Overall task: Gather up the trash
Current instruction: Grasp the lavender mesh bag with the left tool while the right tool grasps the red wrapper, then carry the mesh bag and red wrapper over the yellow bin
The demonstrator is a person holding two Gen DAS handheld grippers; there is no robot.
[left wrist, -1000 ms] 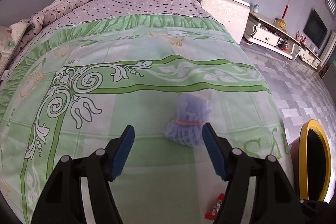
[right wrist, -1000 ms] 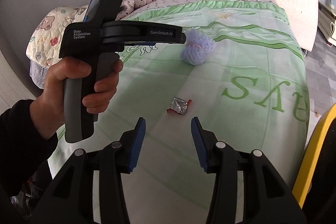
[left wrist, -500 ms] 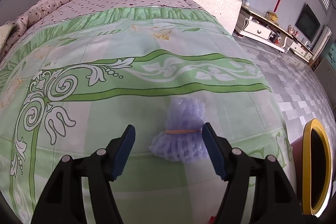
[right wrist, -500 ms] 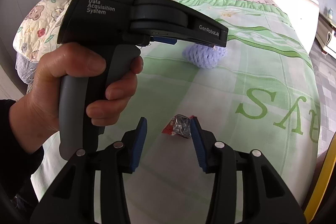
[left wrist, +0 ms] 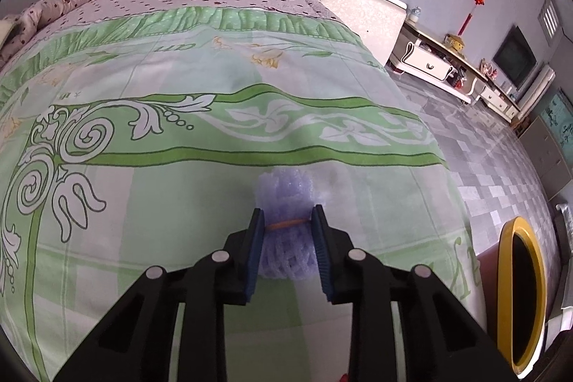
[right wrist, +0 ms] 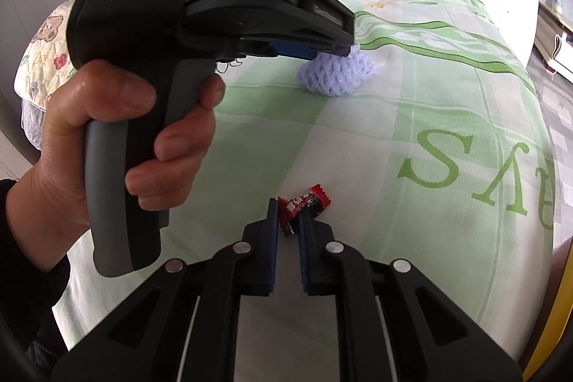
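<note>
Bed [left wrist: 179,88] under a green patterned cover stretched ahead of both claws. Yellow-rimmed bin [left wrist: 521,296] stood off the bed edge, to the right of the left claw [left wrist: 286,221]. Left claw pinched the purple foam net [left wrist: 286,192] at its rubber-banded waist, net resting on the cover. Right claw [right wrist: 286,210] pinched a red candy wrapper [right wrist: 304,203], also on the cover, nearer than the net.

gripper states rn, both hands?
Left gripper: closed on the purple foam net, on the bedspread.
Right gripper: closed on the red candy wrapper.
</note>
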